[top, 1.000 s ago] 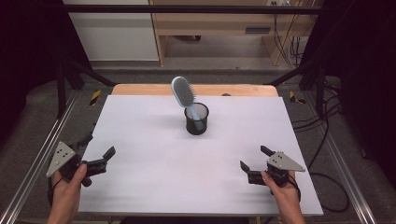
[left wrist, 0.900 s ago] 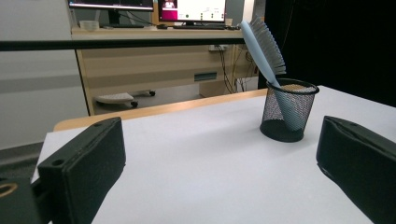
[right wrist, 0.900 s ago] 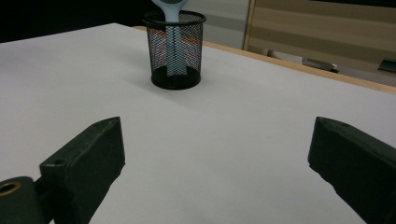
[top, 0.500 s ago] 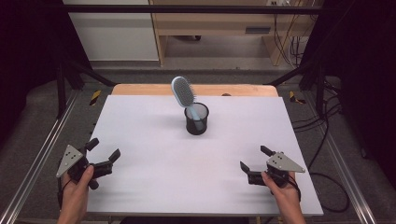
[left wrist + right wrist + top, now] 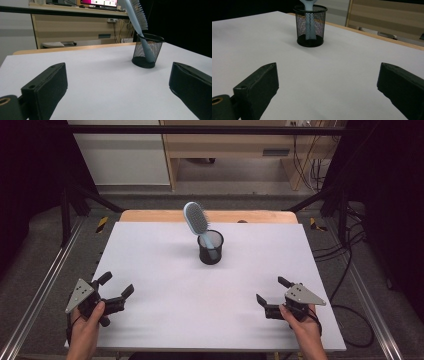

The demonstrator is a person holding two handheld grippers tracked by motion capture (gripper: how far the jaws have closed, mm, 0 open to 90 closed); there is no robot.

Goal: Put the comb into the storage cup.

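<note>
A pale blue hairbrush (image 5: 196, 220) stands handle-down in a black mesh cup (image 5: 210, 248) toward the far middle of the white worktop (image 5: 165, 270), its bristled head leaning out over the rim to the left in the high view. At the near edge, a person's two hands hold a left claw (image 5: 116, 287) and a right claw (image 5: 276, 295), each low over the worktop, well apart from the cup and from each other. Both claws stand wide apart and hold nothing; each gripper view looks between its own black jaws at bare white surface, with the cup ahead.

The work at hand appears to be a reach for the brush or its cup, and it has not yet begun in earnest. Done well, the approach probably calls for one claw to steady the light mesh cup at its wall while the other closes on the brush just above the rim, where the handle is narrow enough to fit between the jaws. Pulling along the handle's lean, rather than straight up, should keep the cup from tipping or sliding. A grip on the bristled head would likely slip.
</note>
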